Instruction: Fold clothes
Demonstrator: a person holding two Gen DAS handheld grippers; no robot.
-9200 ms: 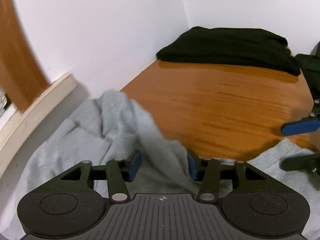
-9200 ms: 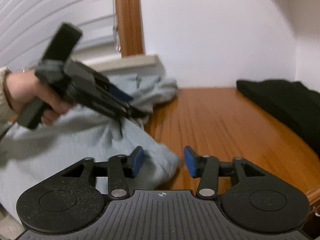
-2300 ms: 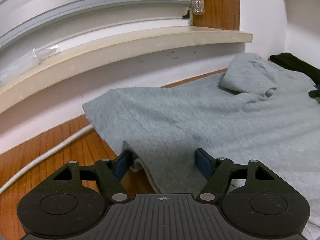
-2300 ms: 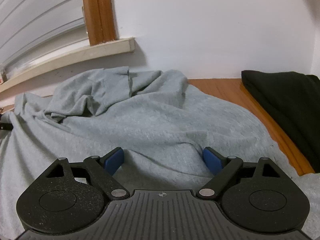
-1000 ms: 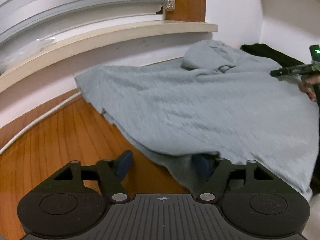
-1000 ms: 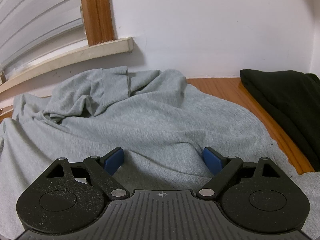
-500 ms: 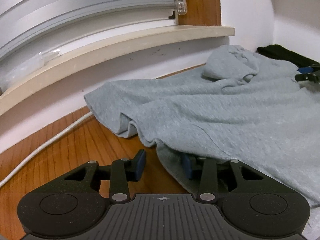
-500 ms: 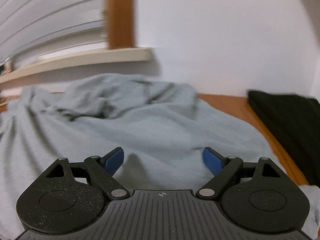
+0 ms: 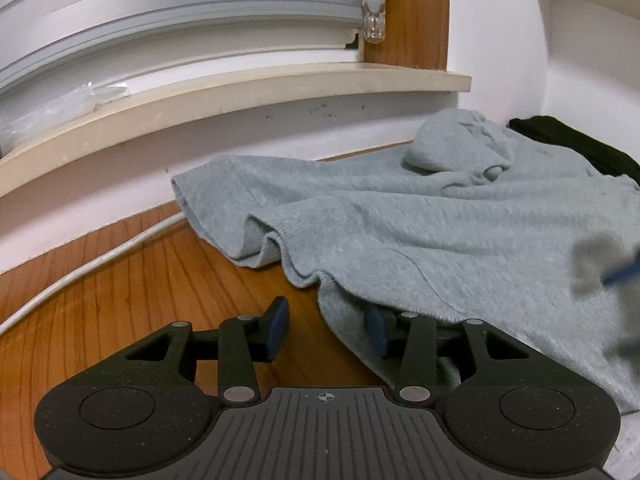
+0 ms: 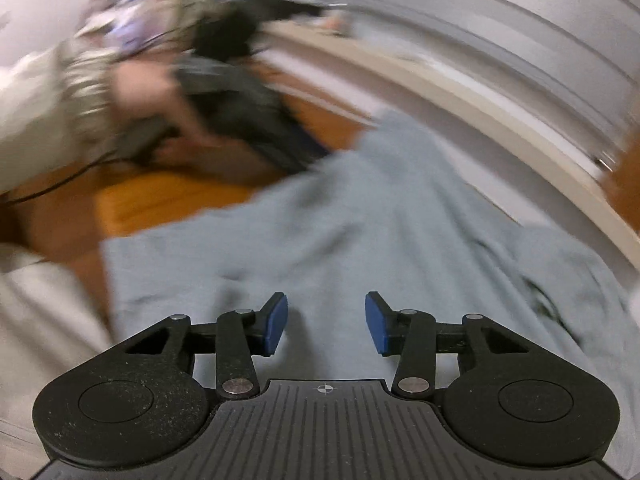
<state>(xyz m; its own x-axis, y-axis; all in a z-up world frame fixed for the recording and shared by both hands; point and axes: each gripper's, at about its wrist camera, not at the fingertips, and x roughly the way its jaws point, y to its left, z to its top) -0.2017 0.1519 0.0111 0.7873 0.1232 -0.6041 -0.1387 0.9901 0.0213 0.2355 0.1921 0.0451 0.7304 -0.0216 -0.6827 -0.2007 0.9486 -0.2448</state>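
Two grippers are in view over one grey sweatshirt (image 9: 440, 220), which lies spread on the wooden tabletop (image 9: 120, 280) below the window sill (image 9: 240, 92), its bunched hood (image 9: 460, 148) toward the far corner next to a black garment (image 9: 576, 144). Left gripper (image 9: 326, 330): the near hem of the sweatshirt drapes over the right finger and lies partly in the gap, while the left blue pad (image 9: 278, 330) stands clear over bare wood, not pressing cloth; jaws are opening slightly, nothing clamped. Compared with half a second ago, this view is nearly the same, with the hem folds sitting a little farther ahead of the fingers and the white cable (image 9: 80, 276) at the same place along the wall. Right gripper (image 10: 326, 322): its view is heavily motion-blurred and now faces the other way, toward the person's left hand (image 10: 160, 100) holding the other tool, whereas half a second ago it looked toward the wall and the black garment. Its jaws are closing, markedly narrower than in that earlier frame, both blue pads above grey fabric (image 10: 360, 220) with nothing pinched between them. A beige sleeve (image 10: 48, 96) shows at the left edge.
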